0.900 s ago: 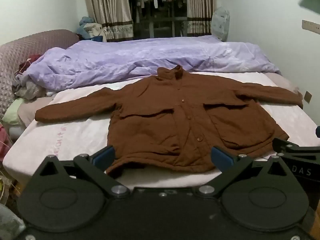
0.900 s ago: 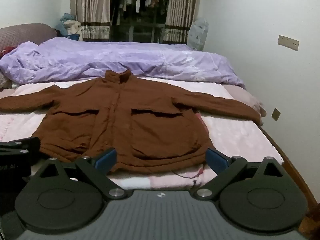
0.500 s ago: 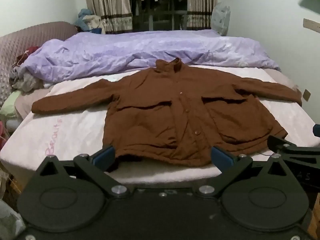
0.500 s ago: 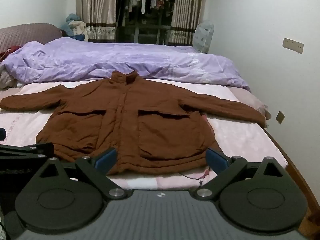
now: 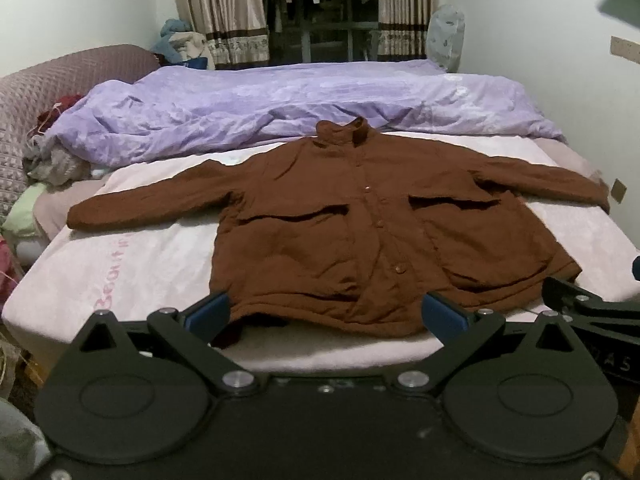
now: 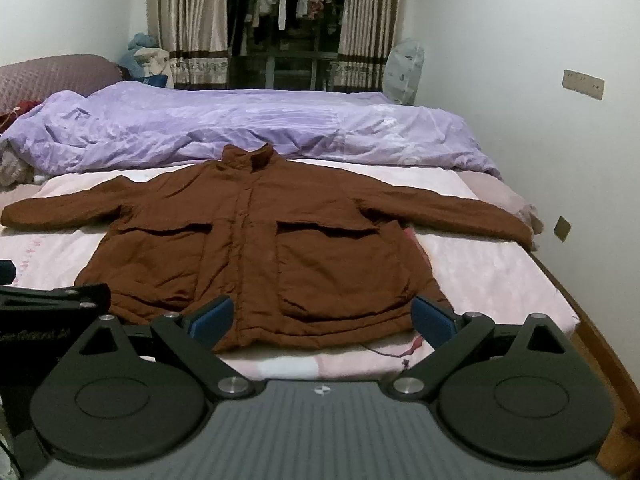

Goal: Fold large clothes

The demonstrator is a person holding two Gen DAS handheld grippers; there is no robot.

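At the near edge of the bed (image 5: 120, 276), left tool (image 5: 326, 316) and right tool (image 6: 323, 314) both released, jaws spread wide and empty above the hem of the brown jacket (image 6: 260, 248), which lies flat, sleeves outstretched, before a purple duvet (image 5: 280, 108).

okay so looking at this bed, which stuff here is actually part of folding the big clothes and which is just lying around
Part of the job:
brown jacket, spread flat, front up
pink sheet it lies on
left gripper and right gripper, both open, holding nothing

Just lying about:
purple duvet behind the collar
clothes pile at the bed's left edge
covered fan by the curtains
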